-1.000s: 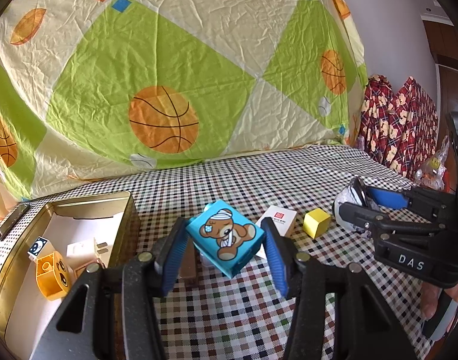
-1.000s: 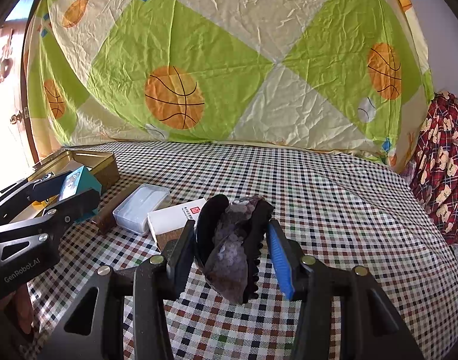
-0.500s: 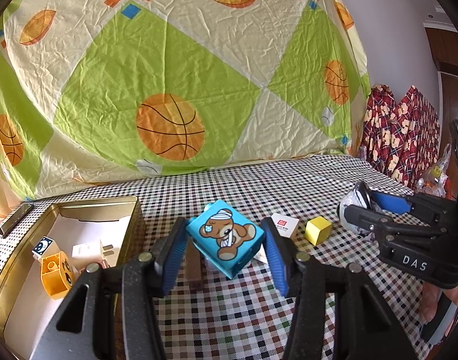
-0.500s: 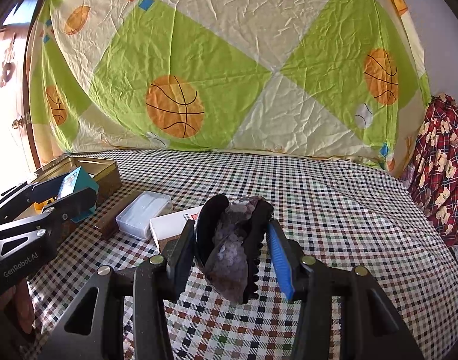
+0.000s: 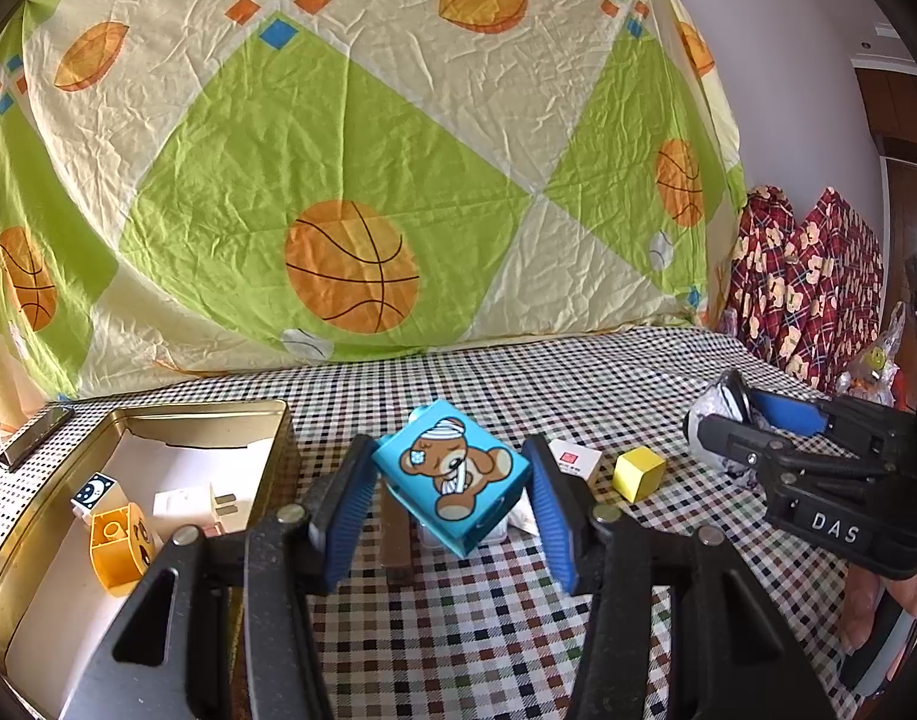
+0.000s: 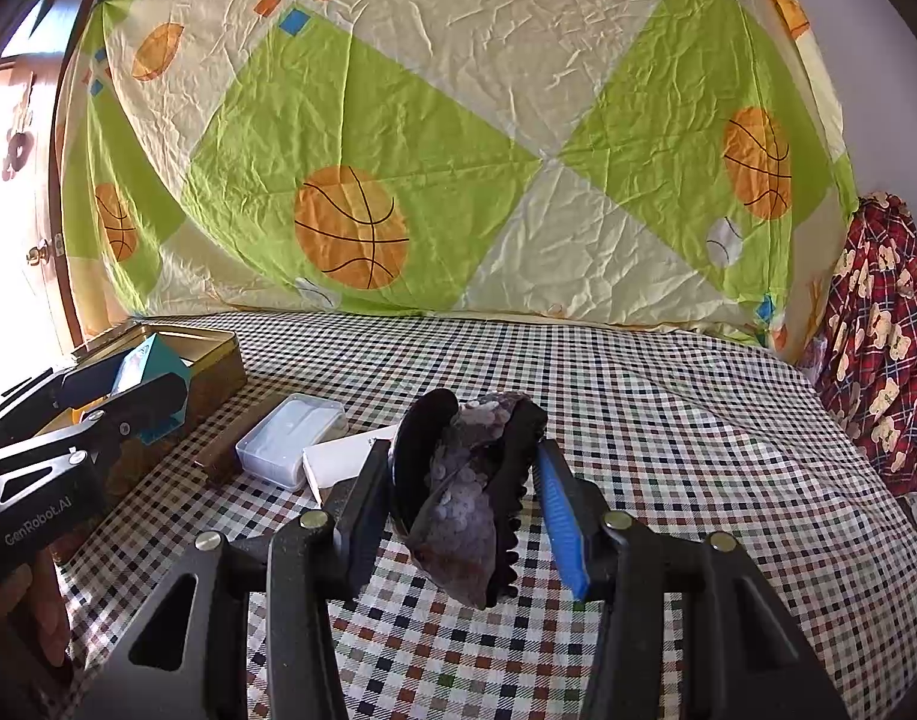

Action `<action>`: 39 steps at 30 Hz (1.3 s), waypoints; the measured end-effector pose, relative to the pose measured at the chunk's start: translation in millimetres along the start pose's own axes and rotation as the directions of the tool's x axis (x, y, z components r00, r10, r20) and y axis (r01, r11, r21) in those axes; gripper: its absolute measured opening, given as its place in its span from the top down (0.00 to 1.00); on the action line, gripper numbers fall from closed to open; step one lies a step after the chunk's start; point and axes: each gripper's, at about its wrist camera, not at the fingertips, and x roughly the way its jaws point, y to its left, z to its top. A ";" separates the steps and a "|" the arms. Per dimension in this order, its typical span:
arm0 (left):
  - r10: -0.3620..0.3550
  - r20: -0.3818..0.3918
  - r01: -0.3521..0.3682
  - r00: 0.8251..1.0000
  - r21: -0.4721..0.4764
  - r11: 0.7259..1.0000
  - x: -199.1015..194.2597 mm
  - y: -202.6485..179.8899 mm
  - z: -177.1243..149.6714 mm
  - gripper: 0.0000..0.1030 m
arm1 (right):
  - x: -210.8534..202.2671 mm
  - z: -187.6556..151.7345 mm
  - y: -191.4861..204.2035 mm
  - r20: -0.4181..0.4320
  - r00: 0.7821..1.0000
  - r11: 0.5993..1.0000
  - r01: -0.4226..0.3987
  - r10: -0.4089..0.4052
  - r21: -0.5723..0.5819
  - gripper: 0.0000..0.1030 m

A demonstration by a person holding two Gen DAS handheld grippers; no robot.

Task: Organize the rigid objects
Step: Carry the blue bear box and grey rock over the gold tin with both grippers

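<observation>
A blue block with a bandaged bear picture (image 5: pixel 452 474) is clamped, tilted, between the blue pads of my left gripper (image 5: pixel 452 507), just above the checked cloth and right of the gold tin (image 5: pixel 200 414). My right gripper (image 6: pixel 467 498) is shut on a dark hair claw clip with purple sequins (image 6: pixel 467 480), held over the cloth. The right gripper (image 5: pixel 752 420) also shows at the right edge of the left wrist view. The left gripper (image 6: pixel 128 390) with the blue block (image 6: pixel 152 363) appears at the left of the right wrist view, in front of the tin (image 6: pixel 218 360).
The tin holds an orange block (image 5: pixel 119 546), a white plug (image 5: pixel 188 501) and a small moon cube (image 5: pixel 95 489). On the cloth lie a yellow cube (image 5: pixel 638 473), a white box (image 6: pixel 344 462), a clear plastic case (image 6: pixel 290 438) and a brown stick (image 5: pixel 398 540). A basketball-print sheet hangs behind.
The left wrist view has tipped up slightly, so the tin and table sit lower in the picture. Both grips are unchanged and the right gripper has kept still.
</observation>
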 end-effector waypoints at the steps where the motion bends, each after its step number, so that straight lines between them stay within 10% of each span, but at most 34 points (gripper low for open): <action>1: 0.001 0.003 -0.001 1.000 -0.002 1.000 -0.5 0.5 -0.1 0.52 | -0.5 0.0 -0.1 0.003 1.000 1.000 0.000 0.000 0.000 0.52; 39: 0.051 0.086 -0.048 0.995 -0.043 0.998 -20.8 10.3 -1.5 0.52 | -18.4 -1.1 -4.1 0.104 0.994 1.000 -0.011 0.008 0.022 0.52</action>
